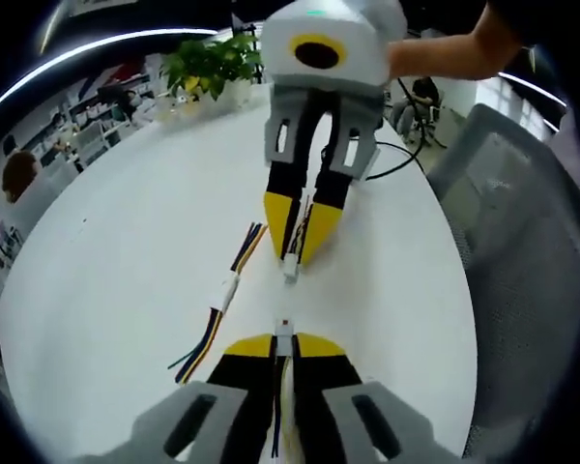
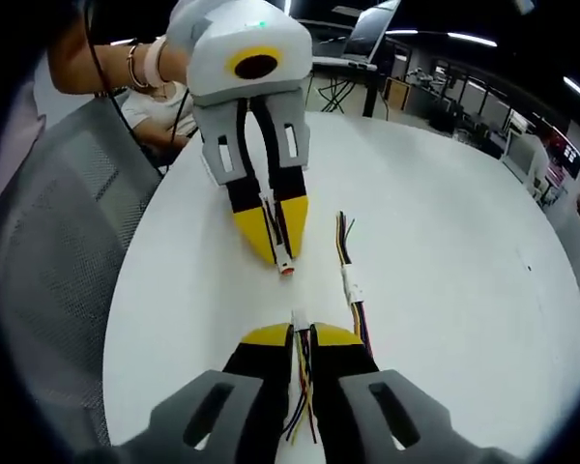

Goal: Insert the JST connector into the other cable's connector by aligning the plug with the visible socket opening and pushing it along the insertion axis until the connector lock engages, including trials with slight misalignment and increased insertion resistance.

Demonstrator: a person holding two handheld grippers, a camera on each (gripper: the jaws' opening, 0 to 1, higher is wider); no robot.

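Over the round white table (image 1: 106, 290) I hold my two grippers nose to nose, a short gap between their loads. In the left gripper view, my left gripper (image 1: 284, 340) has its yellow-tipped jaws closed on a small white connector (image 1: 285, 329) with a red mark on its face, its wires running back between the jaws. Across from it my right gripper (image 1: 302, 253) points toward me, jaws pinched on the other white connector (image 1: 291, 268), which pokes out just past the tips. The two connectors face each other, near but not touching; whether they are truly in line I cannot quite tell through the fisheye. To one side a spare cable (image 1: 227, 295) lies flat on the table, already joined at a white housing, its yellow, black and blue wires fanning out at both ends. A grey mesh chair (image 1: 522, 222) stands at the table's edge, and a potted plant (image 1: 211, 66) sits at the far side.
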